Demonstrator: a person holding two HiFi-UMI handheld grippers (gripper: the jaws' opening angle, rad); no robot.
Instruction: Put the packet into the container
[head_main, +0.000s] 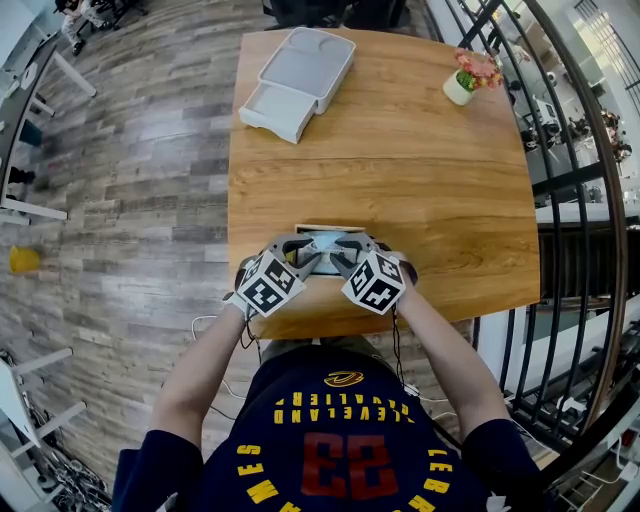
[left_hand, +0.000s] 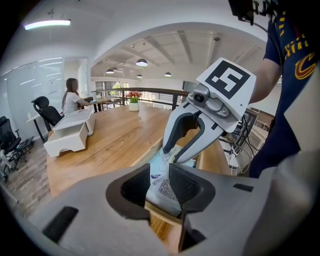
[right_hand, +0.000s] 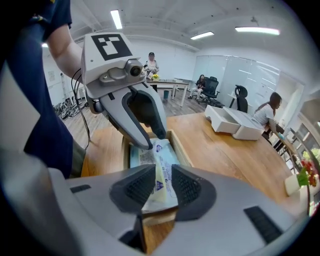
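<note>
A white and light-blue packet (head_main: 325, 243) lies in a shallow wooden container (head_main: 300, 229) at the table's near edge. My left gripper (head_main: 303, 259) and right gripper (head_main: 346, 259) meet over it from either side. In the left gripper view the packet's end (left_hand: 161, 192) sits between my left gripper's (left_hand: 161, 180) parted jaws, with the right gripper's fingertips (left_hand: 170, 150) just beyond. In the right gripper view the packet (right_hand: 161, 155) rests in the container (right_hand: 182, 151), its near edge between my right gripper's (right_hand: 162, 187) parted jaws. I see a gap beside the pads, so neither gripper presses on it.
A white drawer box (head_main: 298, 75) stands at the table's far left, and a small flower pot (head_main: 465, 80) at the far right. The wooden table (head_main: 420, 190) ends just under my grippers. A black railing (head_main: 570, 180) runs along its right side.
</note>
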